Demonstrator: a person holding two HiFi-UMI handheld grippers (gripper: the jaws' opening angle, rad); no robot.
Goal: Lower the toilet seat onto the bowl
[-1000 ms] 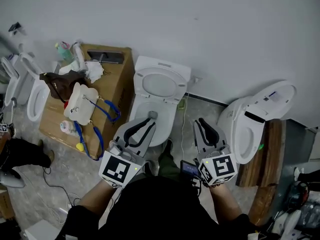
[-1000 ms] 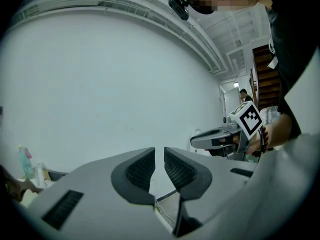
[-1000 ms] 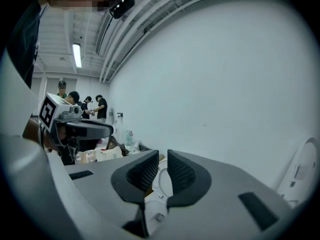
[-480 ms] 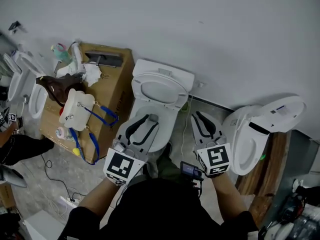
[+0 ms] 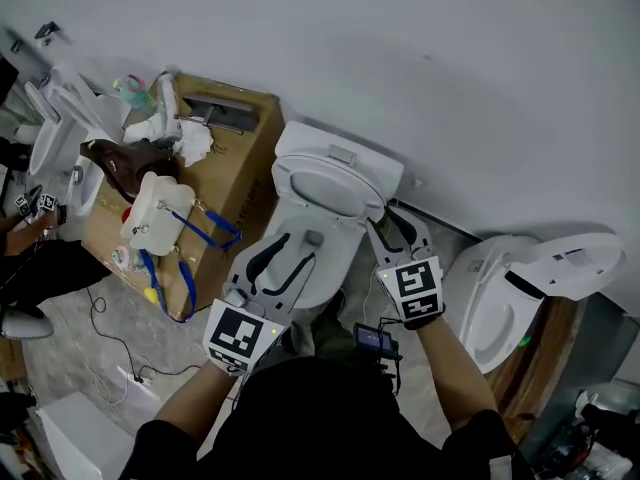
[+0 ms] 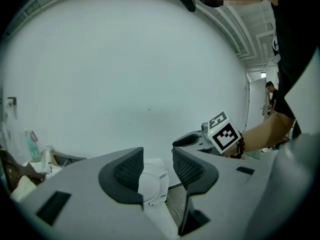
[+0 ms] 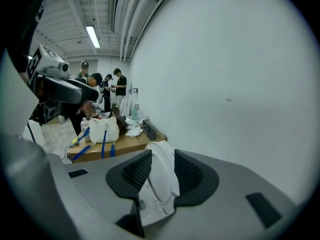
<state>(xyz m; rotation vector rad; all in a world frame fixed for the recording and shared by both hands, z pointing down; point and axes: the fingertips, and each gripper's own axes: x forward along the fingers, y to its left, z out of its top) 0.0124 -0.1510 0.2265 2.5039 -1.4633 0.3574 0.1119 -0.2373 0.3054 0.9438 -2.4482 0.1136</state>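
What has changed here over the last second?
The right gripper moved forward and left, from beside the bowl up to the raised toilet seat, whose right edge now sits between its open jaws, not visibly clamped. The left gripper stayed open over the bowl; the seat is still up.

You're in a bare workshop or test hall, not a bathroom: several toilets (image 5: pixel 330 183) stand loose along a plain white wall (image 5: pixel 420 58), a cluttered cardboard box (image 5: pixel 245 163) serves as a table, cables (image 5: pixel 105 313) trail across the floor, and a strip light (image 7: pixel 93 37) hangs among exposed ducts (image 7: pixel 125 14).
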